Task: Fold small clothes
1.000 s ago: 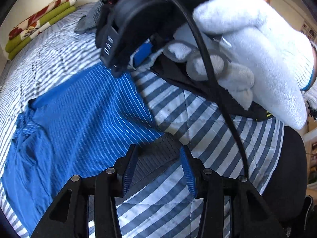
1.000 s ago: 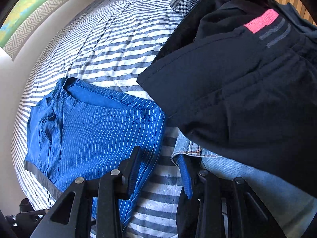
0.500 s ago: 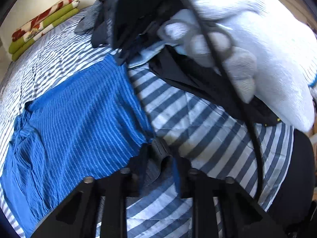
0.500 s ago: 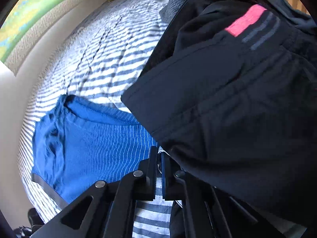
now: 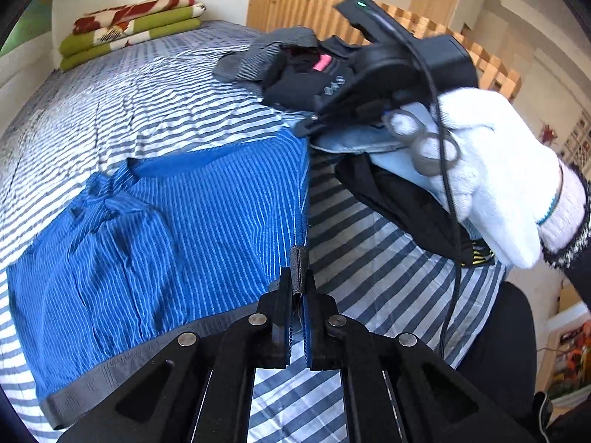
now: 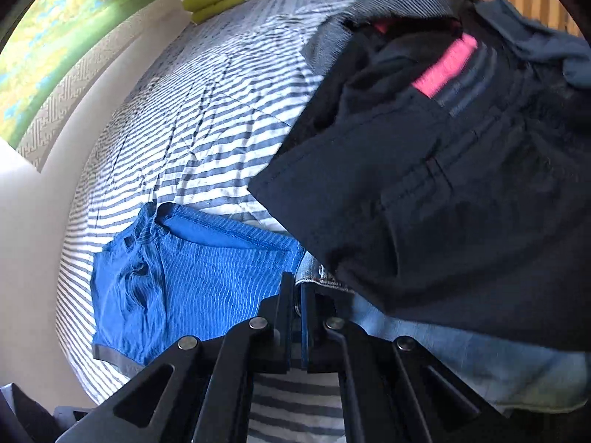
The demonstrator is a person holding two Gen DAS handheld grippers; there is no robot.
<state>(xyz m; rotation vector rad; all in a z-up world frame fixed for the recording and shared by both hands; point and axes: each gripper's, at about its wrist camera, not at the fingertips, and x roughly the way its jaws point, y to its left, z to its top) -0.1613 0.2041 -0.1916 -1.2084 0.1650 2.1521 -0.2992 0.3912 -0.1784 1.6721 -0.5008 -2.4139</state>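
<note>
My left claw (image 5: 297, 295) has just pinched shut on the grey waistband corner of the blue striped shorts (image 5: 184, 221) lying mid-frame on the bed (image 5: 147, 85), and my right claw (image 6: 297, 306) is clamped on their other corner, ready to fold.

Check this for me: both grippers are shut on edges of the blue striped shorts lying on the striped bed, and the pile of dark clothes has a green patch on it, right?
One detail is off: the patch on the pile of dark clothes is pink, not green, as the right wrist view shows. The rest holds: the left gripper and right gripper are shut on edges of the blue striped shorts on the striped bed.
</note>
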